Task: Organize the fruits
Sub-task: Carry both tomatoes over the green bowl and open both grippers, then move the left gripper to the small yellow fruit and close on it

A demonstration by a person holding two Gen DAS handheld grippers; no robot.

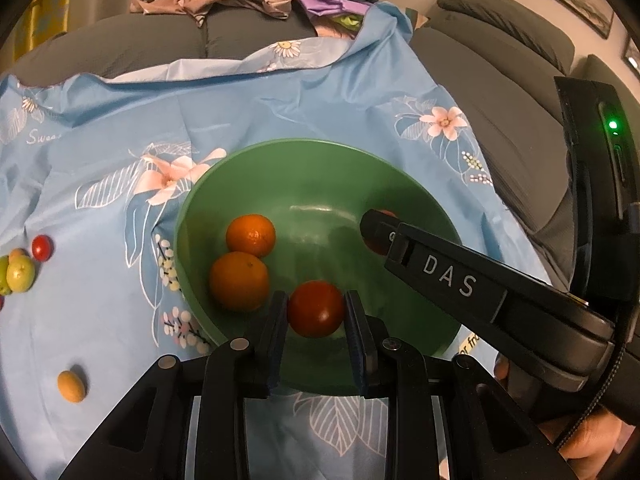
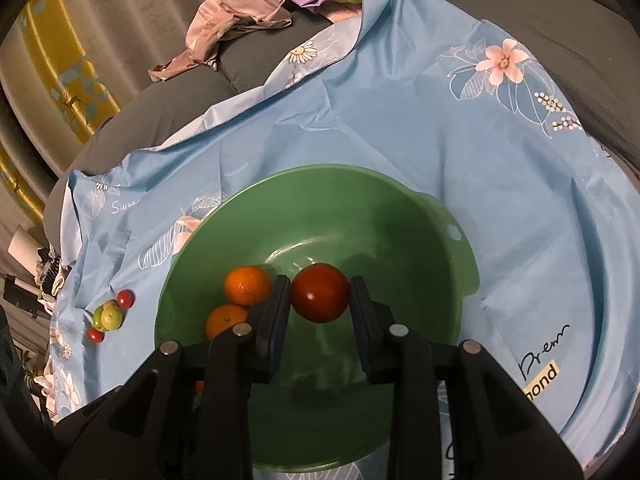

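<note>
Currently at the deposit step, judged from both loads hanging over the bowl.

- Blue floral cloth (image 1: 320,120): draped over a grey sofa; work surface.
- Green bowl (image 1: 320,168): centre of the cloth, upright.
- Left gripper (image 1: 316,312): at the bowl's 6 o'clock rim, pinching the first red fruit (image 1: 316,308).
- Right gripper (image 2: 320,300): entering from 3 o'clock in the left wrist view, pinching the second red fruit (image 2: 320,292) above the bowl floor.
- Two oranges (image 1: 251,236) (image 1: 239,280): inside the bowl, touching, against the 9 o'clock wall.
- Green fruits (image 1: 20,272), small red fruit (image 1: 42,247): clustered on the cloth, well apart from the bowl at 9 o'clock.
- Yellow-brown oval fruit (image 1: 71,387): alone at 8 o'clock.

Next move, as estimated: lower each load close to the bowl floor, spread the fingers gently, avoid striking the oranges. Then collect the loose fruits at 9 o'clock.
</note>
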